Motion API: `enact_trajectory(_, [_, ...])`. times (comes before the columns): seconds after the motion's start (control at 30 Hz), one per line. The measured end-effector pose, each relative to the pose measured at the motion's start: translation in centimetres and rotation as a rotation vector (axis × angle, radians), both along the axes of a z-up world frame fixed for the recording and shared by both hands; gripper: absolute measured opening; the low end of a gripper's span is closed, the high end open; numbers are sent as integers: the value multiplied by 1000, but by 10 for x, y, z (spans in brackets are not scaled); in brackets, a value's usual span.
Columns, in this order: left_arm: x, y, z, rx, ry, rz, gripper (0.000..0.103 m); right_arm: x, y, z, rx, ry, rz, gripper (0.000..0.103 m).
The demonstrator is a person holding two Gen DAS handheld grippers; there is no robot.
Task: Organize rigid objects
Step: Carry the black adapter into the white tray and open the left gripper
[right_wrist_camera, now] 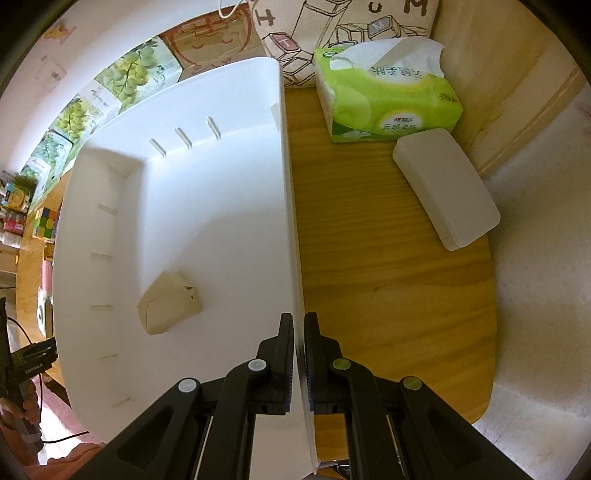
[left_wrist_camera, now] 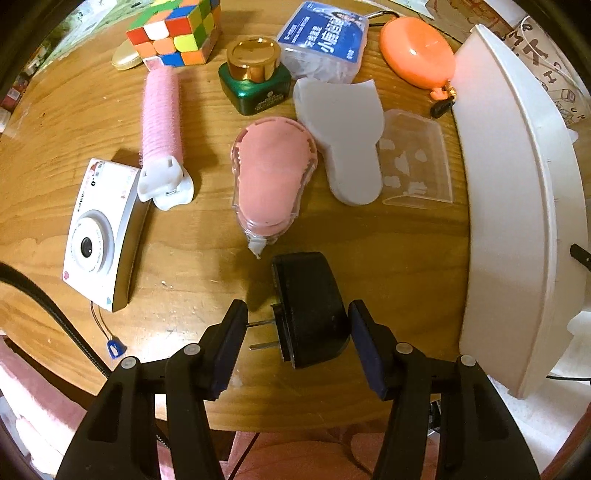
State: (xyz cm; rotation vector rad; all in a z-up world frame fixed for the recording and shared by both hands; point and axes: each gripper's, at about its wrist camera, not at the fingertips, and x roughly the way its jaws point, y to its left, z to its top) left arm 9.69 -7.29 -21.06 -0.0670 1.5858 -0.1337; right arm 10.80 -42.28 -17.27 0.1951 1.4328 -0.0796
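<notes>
In the left wrist view a black charger plug lies on the wooden table, its two metal prongs pointing left. My left gripper is shut on it, the left pad against the prongs and the right pad against the body. At the right stands the white bin. In the right wrist view my right gripper is shut on the right wall of the white bin. A small beige box lies on the bin's floor.
Beyond the plug lie a pink correction tape, white camera, pink hair roller, green jar with gold cap, Rubik's cube, blue pack, orange case. Right of the bin: tissue pack, white case.
</notes>
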Motion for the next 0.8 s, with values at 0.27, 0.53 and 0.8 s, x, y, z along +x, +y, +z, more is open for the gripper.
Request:
enact_trajectory(0.27, [-9, -14, 29, 10, -48, 8, 60, -2, 6, -1, 5, -1, 41, 6])
enact_trajectory(0.53, [-24, -27, 70, 33, -118, -12, 60, -5, 8, -2, 27, 7, 110, 6])
enact_trajectory(0.8, [-39, -56, 120, 45, -228, -60, 60, -1, 8, -4, 35, 11, 187, 7])
